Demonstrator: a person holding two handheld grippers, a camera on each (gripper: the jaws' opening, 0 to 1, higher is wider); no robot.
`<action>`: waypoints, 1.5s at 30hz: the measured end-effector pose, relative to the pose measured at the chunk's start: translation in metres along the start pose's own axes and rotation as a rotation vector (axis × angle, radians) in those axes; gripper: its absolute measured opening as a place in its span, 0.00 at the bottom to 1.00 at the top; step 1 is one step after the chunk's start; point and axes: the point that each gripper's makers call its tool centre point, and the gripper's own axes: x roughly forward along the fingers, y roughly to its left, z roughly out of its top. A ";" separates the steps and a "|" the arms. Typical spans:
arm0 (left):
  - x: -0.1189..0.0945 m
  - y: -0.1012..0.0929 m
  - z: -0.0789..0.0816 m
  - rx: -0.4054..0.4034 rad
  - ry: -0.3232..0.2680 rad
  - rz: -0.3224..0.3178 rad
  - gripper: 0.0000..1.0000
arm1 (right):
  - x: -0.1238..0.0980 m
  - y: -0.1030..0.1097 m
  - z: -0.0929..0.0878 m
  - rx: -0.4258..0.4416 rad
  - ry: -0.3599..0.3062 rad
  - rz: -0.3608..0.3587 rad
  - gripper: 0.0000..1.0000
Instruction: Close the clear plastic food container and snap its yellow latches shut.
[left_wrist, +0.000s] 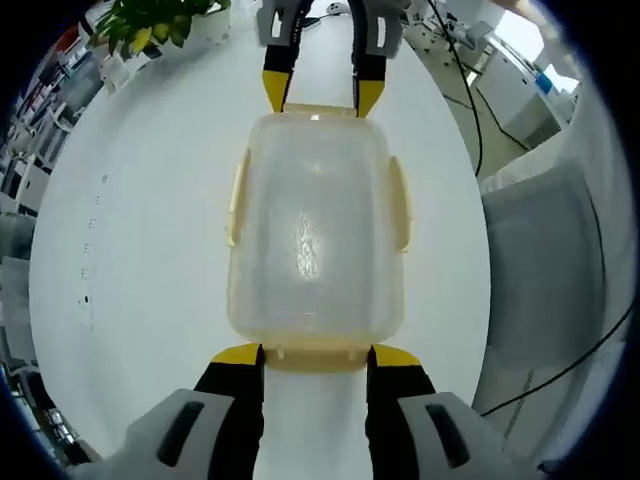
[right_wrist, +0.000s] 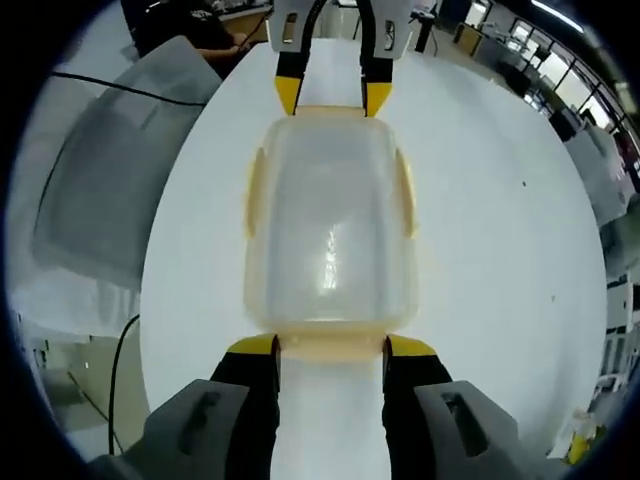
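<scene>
Lid seated on clear rectangular plastic food container (left_wrist: 316, 245) at white round table (left_wrist: 150, 250) centre | left gripper (left_wrist: 315, 358) at 6, right gripper (left_wrist: 320, 95) at 12, both spread, empty | yellow side latches (left_wrist: 400, 200) seemingly unsnapped.

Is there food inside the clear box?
No, the clear box looks empty, and the white table shows through its lid.

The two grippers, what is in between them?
The clear plastic food container lies between them on the white table. In the left gripper view, the left gripper is at its near end, the right gripper at its far end.
</scene>
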 end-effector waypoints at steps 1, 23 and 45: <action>0.001 -0.001 0.001 0.002 0.001 0.000 0.34 | 0.001 0.001 -0.001 -0.003 0.004 -0.001 0.36; 0.010 0.003 -0.003 0.104 0.006 0.025 0.33 | 0.009 0.004 -0.025 0.023 0.026 0.012 0.26; -0.038 0.009 0.021 -1.344 -0.575 -0.389 0.58 | -0.044 -0.020 -0.016 1.254 -0.473 0.214 0.38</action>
